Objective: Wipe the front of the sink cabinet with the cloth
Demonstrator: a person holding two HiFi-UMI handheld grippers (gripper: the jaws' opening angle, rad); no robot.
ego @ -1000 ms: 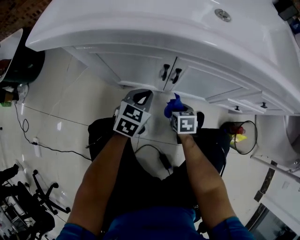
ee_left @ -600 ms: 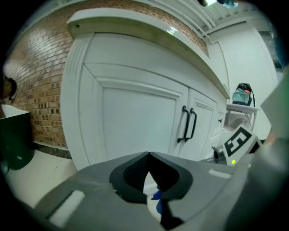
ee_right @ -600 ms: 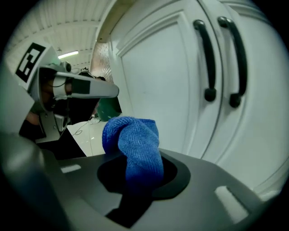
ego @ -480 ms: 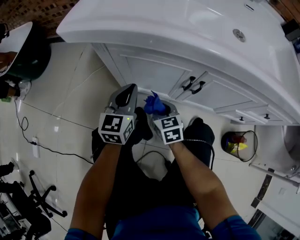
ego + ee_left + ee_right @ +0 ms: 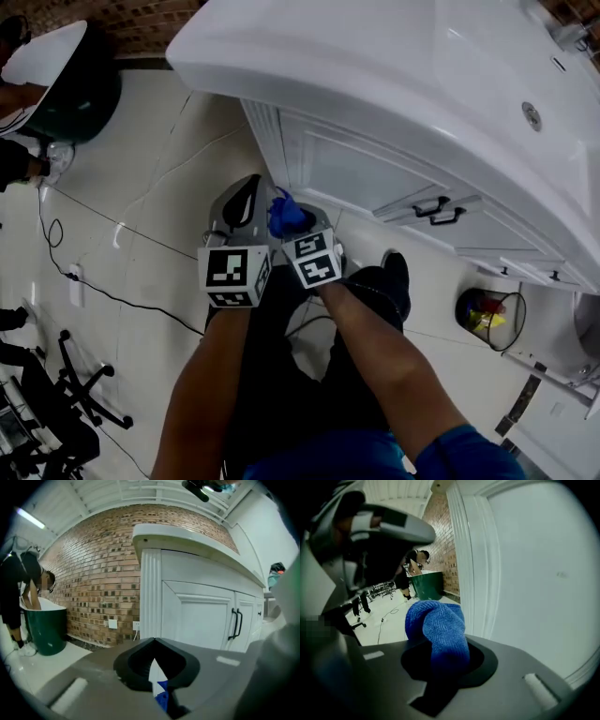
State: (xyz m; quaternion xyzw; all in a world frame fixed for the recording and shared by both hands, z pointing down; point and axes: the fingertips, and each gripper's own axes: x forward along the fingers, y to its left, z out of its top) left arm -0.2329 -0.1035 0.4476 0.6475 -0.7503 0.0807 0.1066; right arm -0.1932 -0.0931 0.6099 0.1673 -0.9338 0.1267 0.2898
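Observation:
The white sink cabinet fills the upper right of the head view, with a pair of dark door handles further right. My right gripper is shut on a bunched blue cloth, close to the left door near the cabinet's fluted corner. In the right gripper view the cloth sticks out of the right gripper, with the door panel just to its right; whether they touch I cannot tell. My left gripper sits beside it, jaws together and empty, facing the cabinet.
A dark green tub stands at the far left by a brick wall, with a person bent over it. A cable runs across the tiled floor. A small bin stands at right, office chairs at lower left.
Both grippers have moved left along the cabinet front, from the door handles toward the left corner. The cloth stays held in the right gripper.

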